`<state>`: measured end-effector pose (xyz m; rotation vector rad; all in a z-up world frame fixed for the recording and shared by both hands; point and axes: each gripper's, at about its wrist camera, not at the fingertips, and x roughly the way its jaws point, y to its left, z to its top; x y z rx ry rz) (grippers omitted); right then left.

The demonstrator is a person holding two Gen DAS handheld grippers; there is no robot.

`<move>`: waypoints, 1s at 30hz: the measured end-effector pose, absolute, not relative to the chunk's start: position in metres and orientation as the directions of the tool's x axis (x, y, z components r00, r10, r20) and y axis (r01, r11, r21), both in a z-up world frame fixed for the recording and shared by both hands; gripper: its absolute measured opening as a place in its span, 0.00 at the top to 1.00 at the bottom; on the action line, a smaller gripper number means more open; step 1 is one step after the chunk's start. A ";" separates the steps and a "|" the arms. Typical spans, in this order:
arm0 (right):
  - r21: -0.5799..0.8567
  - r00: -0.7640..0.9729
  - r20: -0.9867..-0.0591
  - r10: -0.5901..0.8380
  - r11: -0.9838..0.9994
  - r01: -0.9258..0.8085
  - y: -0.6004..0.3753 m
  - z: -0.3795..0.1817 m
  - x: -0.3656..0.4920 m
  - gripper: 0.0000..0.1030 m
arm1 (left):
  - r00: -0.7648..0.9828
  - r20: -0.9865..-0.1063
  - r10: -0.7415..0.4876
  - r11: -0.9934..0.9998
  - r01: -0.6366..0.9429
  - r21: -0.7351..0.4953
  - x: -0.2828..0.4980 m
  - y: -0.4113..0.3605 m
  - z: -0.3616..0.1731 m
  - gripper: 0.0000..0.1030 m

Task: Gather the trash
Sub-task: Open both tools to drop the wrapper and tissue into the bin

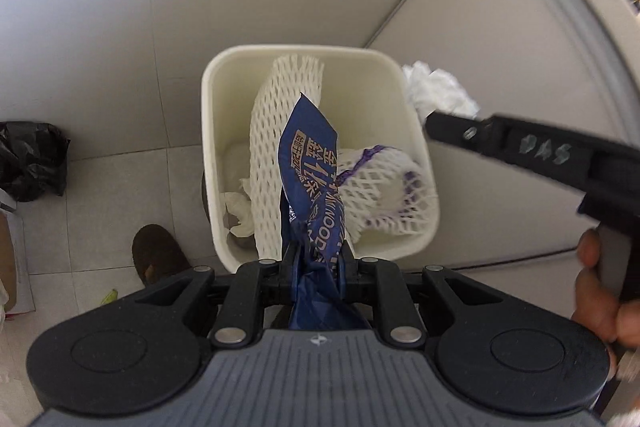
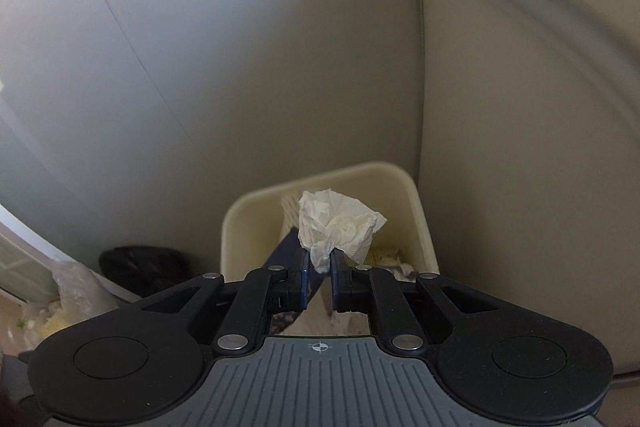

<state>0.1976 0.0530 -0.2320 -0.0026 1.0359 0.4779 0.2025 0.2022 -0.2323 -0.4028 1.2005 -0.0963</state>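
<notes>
The left gripper is pinching a blue wrapper and the right gripper a crumpled tissue, the bin sitting just ahead of both.

Legible text, as I read it from the left wrist view: the blue wrapper carries white Latin capitals, partly creased, "NOOD" being the only run I can make out, plus large Chinese characters I cannot read reliably. The right gripper's black side shows scratched letters "DAS". Right wrist view: nothing legible.
</notes>
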 end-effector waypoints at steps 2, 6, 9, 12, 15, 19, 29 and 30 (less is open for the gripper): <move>0.211 0.400 -0.844 0.358 0.906 -0.366 0.057 -0.248 0.206 0.90 | 0.351 -0.896 -0.272 0.930 -0.143 -0.338 0.210 0.201 -0.246 0.85; 0.183 0.374 -0.873 0.312 0.922 -0.341 0.063 -0.275 0.223 0.89 | 0.316 -0.911 -0.264 0.931 -0.163 -0.327 0.232 0.196 -0.271 0.85; 0.168 0.366 -0.884 0.291 0.929 -0.331 0.063 -0.292 0.232 0.88 | 0.308 -0.914 -0.263 0.927 -0.180 -0.328 0.247 0.195 -0.286 0.85; 0.174 0.362 -0.888 0.285 0.935 -0.309 0.061 -0.301 0.239 0.84 | 0.315 -0.915 -0.252 0.929 -0.186 -0.319 0.258 0.193 -0.297 0.85; 0.197 0.356 -0.885 0.299 0.935 -0.295 0.053 -0.302 0.244 0.81 | 0.305 -0.920 -0.244 0.936 -0.172 -0.306 0.261 0.190 -0.306 0.83; 0.224 0.359 -0.876 0.323 0.930 -0.291 0.044 -0.296 0.242 0.56 | 0.354 -0.908 -0.225 0.947 -0.139 -0.289 0.258 0.188 -0.295 0.71; 0.253 0.381 -0.854 0.354 0.923 -0.291 0.034 -0.272 0.226 0.31 | 0.452 -0.875 -0.174 0.961 -0.118 -0.251 0.221 0.199 -0.258 0.34; 0.252 0.386 -0.851 0.356 0.922 -0.294 0.032 -0.268 0.223 0.31 | 0.459 -0.872 -0.167 0.962 -0.117 -0.246 0.217 0.199 -0.255 0.33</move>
